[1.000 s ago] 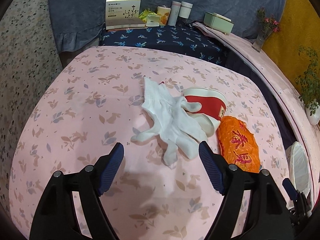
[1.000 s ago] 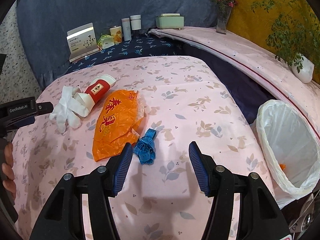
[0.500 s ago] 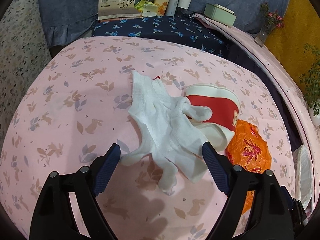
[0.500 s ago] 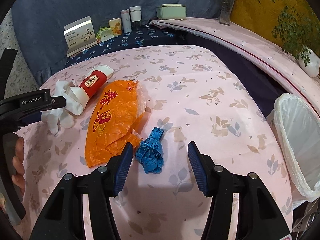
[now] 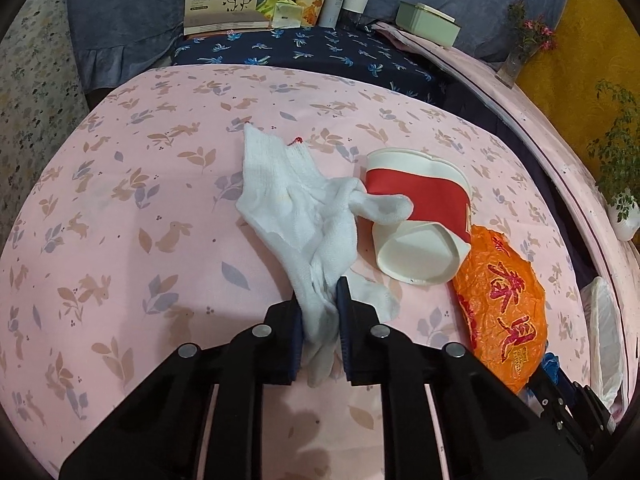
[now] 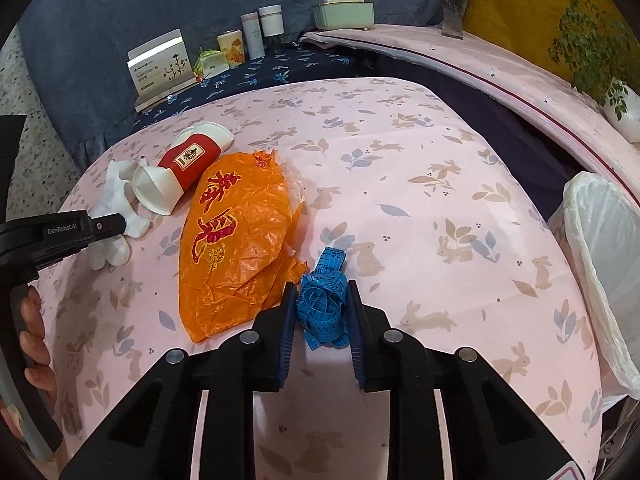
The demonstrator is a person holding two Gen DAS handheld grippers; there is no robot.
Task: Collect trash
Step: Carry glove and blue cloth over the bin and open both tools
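Trash is spread over the pink rabbit-print tablecloth (image 6: 400,184), and every place below is given from the orange plastic bag (image 6: 236,240) lying in the middle of it. A crushed red-and-white paper cup (image 5: 416,216) is touching the bag's far left edge, and a white cotton glove (image 5: 304,216) is draped just beyond the cup, one finger lying over the cup's side. A bundled blue measuring tape (image 6: 326,300) is found at the bag's near right corner, touching its crumpled edge. A bin lined with a white bag (image 6: 600,264) is set well to the right of the orange bag, past the table's edge.

The pick-up step is in hand on both sides. The jaws of the left gripper (image 5: 320,320) are closing, and the glove's fingers are already pinched between the pads. The jaws of the right gripper (image 6: 322,308) are closing too, with the tape bundle bunched between the pads and pressed from both sides.

The next move is judged to call for a lift clear of the cloth, then a carry rightward to the lined bin. Care would be needed with the glove, since its draped finger may drag the cup, and with the tape, whose loose loops may catch the orange bag's edge. Cup and bag are not yet collected.
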